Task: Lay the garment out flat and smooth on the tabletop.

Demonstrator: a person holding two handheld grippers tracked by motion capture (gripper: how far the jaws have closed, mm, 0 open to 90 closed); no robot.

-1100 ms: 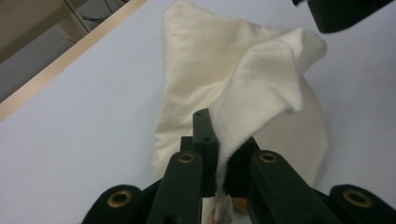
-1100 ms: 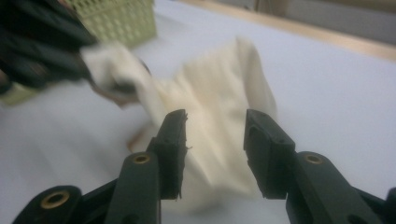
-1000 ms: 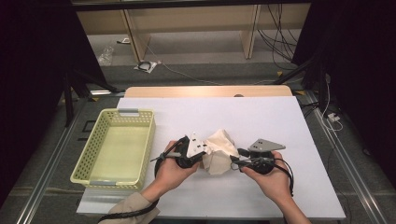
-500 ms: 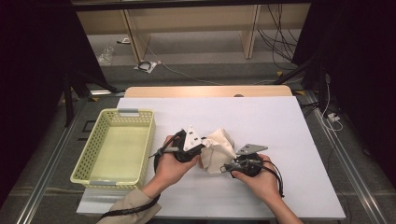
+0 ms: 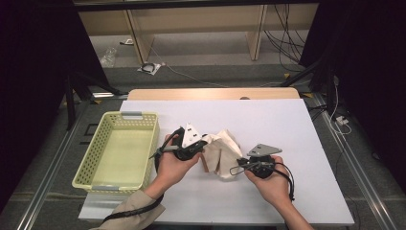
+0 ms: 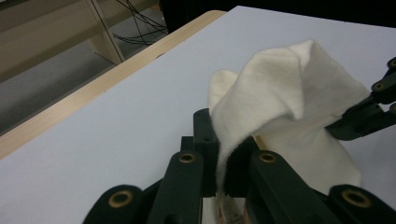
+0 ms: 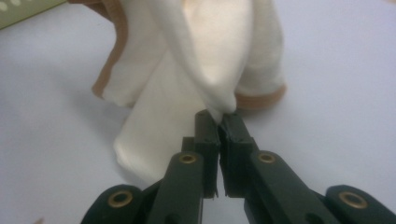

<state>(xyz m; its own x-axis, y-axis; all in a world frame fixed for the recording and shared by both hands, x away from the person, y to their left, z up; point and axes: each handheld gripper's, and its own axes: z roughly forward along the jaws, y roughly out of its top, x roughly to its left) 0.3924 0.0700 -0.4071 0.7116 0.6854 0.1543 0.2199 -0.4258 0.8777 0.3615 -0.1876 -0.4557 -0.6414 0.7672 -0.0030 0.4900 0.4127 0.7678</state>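
Cream fabric cloth with a tan-brown edge binding (image 5: 221,154) sits bunched near the middle of the white desk (image 5: 297,129), lifted partly off the surface between my two tools. It is soft and matte, folded over itself in loose lobes, with the brown trim showing along its lower edges (image 7: 259,100).

Left tongs (image 6: 223,156): pressed together on a fold of the cloth, which rises out of the jaws in a tall peak. Right tongs (image 7: 219,116): their jaws have just been closing and now pinch a small tip of the cloth at the very ends of the jaws.

Risk assessment from this position:
- The right-hand bite is shallow. If I pull the two tools apart quickly, I judge that the tip could slide out and the cloth would drop back in a heap.
- The layers are doubled. Either tool may hold more than one layer, so spreading could leave the cloth twisted rather than flat.
- The left hand (image 5: 173,165) holds deeper, so uneven tension would likely drag the cloth toward that side.

The pale yellow-green perforated plastic basket (image 5: 86,165) stands at the desk's left edge, apart from the cloth.
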